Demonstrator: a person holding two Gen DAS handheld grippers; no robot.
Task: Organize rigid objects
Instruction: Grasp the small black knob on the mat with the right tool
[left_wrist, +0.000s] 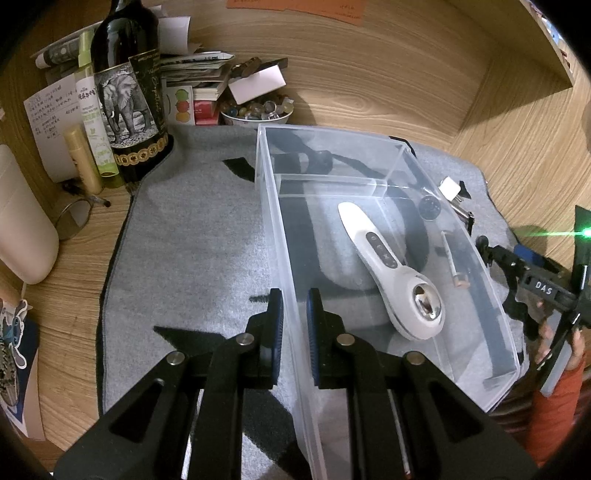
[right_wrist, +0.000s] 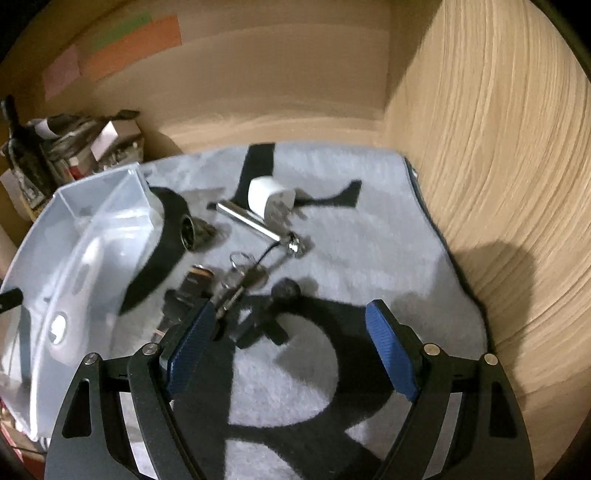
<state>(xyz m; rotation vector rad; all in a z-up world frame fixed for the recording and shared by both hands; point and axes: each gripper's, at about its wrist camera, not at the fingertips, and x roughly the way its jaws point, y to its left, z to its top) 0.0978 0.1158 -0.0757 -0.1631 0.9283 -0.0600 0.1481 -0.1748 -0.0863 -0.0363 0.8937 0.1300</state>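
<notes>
A clear plastic bin (left_wrist: 275, 221) stands on a grey mat (left_wrist: 192, 236). My left gripper (left_wrist: 294, 302) is shut on the bin's left wall. Inside lie a white handheld device (left_wrist: 384, 258) and a thin pen-like stick (left_wrist: 452, 258). In the right wrist view the bin (right_wrist: 74, 236) is at the left. My right gripper (right_wrist: 291, 325) is open and empty above the mat (right_wrist: 369, 236). Ahead of it lie a white plug adapter (right_wrist: 269, 195), a silver tube (right_wrist: 247, 219), keys on a ring (right_wrist: 243, 273), a black knobbed tool (right_wrist: 269, 310) and a small black cylinder (right_wrist: 192, 230).
A dark bottle with an elephant label (left_wrist: 125, 96), a green spray bottle (left_wrist: 94, 110), a bowl of beads (left_wrist: 255, 110) and stacked papers (left_wrist: 195, 74) crowd the back left. A wooden wall (right_wrist: 498, 184) rises right of the mat. The right gripper shows at the right (left_wrist: 546, 291).
</notes>
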